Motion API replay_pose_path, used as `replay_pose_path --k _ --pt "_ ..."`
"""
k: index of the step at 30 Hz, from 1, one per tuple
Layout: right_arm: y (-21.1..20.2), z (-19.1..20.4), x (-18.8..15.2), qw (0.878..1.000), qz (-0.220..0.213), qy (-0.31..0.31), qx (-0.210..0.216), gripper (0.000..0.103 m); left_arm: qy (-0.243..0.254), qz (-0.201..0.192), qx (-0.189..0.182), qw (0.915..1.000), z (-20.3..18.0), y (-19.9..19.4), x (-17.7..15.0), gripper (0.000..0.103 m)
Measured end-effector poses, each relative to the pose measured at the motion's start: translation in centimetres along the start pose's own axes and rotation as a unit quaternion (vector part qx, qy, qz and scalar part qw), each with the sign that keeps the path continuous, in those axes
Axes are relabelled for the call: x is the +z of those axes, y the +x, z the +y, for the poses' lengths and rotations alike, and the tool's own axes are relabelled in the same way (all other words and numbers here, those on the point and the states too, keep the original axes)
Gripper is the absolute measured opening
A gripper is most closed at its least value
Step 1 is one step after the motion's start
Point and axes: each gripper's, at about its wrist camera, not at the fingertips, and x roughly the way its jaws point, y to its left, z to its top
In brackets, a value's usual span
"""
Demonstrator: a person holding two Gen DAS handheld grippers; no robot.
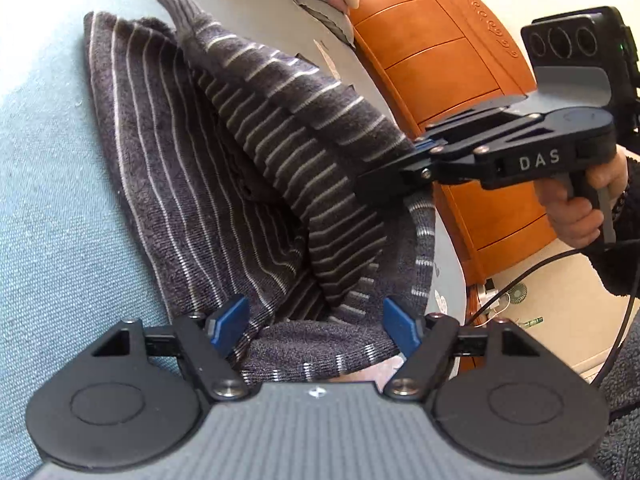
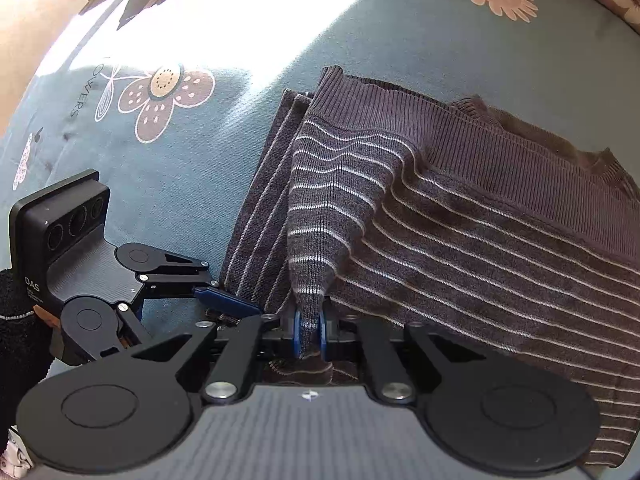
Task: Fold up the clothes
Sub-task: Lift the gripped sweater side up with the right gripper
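Striped sweater lies partly folded on the bed; right gripper pinches a raised fold, left gripper gapes wide over the hem. Flattening and final folds remain.

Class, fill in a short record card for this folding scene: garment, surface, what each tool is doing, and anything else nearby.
garment: dark striped sweater, partly folded, one fold lifted
surface: blue-grey bed cover with printed flowers
right tool: shut on a pinched fold of the sweater, raising it off the rest
left tool: open, blue fingers either side of the sweater's edge, not pressing it
holder: a hand grips the right tool's handle
nearby: orange wooden furniture beside the bed
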Motion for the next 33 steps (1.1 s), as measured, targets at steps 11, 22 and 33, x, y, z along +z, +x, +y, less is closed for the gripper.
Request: replay_pose_path --k 11,22,33 --pt "-1.8 -0.6 -0.7 1.000 -0.011 0.000 0.007 0.010 -0.095 -0.132 0.022 0.9864 3.9 -3.1 2.9 0.074" --pt "-1.9 -1.9 -1.2 0.999 -0.014 0.038 0.024 0.010 -0.134 -0.078 -0.131 0.9792 3.6 1.6 3.0 0.076" --pt "-2.2 -2.9 -1.4 0.998 -0.018 0.055 0.011 0.010 -0.285 -0.056 -0.192 0.9376 6.2 4.5 1.0 0.080"
